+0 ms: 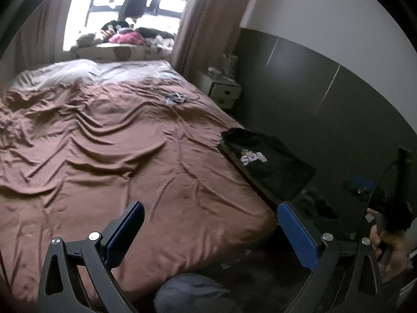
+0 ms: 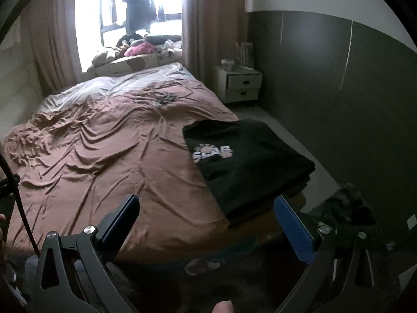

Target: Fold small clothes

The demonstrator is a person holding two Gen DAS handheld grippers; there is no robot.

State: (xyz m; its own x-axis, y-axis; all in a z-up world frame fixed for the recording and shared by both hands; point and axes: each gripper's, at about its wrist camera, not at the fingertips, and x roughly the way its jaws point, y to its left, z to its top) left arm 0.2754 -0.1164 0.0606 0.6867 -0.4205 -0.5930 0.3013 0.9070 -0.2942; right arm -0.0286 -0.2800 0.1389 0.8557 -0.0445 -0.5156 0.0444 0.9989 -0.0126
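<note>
A folded black T-shirt point(image 2: 250, 167) with a white and tan print lies flat at the bed's near right corner, on top of other folded dark cloth; it also shows in the left wrist view point(image 1: 271, 164). My right gripper point(image 2: 206, 208) is open and empty, held just short of the shirt's near edge. My left gripper point(image 1: 211, 216) is open and empty above the bed's near edge, left of the shirt. A small dark and white garment point(image 1: 176, 97) lies crumpled far up the bed point(image 2: 165, 98).
The bed has a wrinkled brown cover point(image 1: 104, 156). A white nightstand point(image 2: 242, 84) stands by the dark wall at right. Clothes and soft toys point(image 2: 146, 48) pile on the window ledge. Dark cloth point(image 2: 346, 208) lies on the floor right of the bed.
</note>
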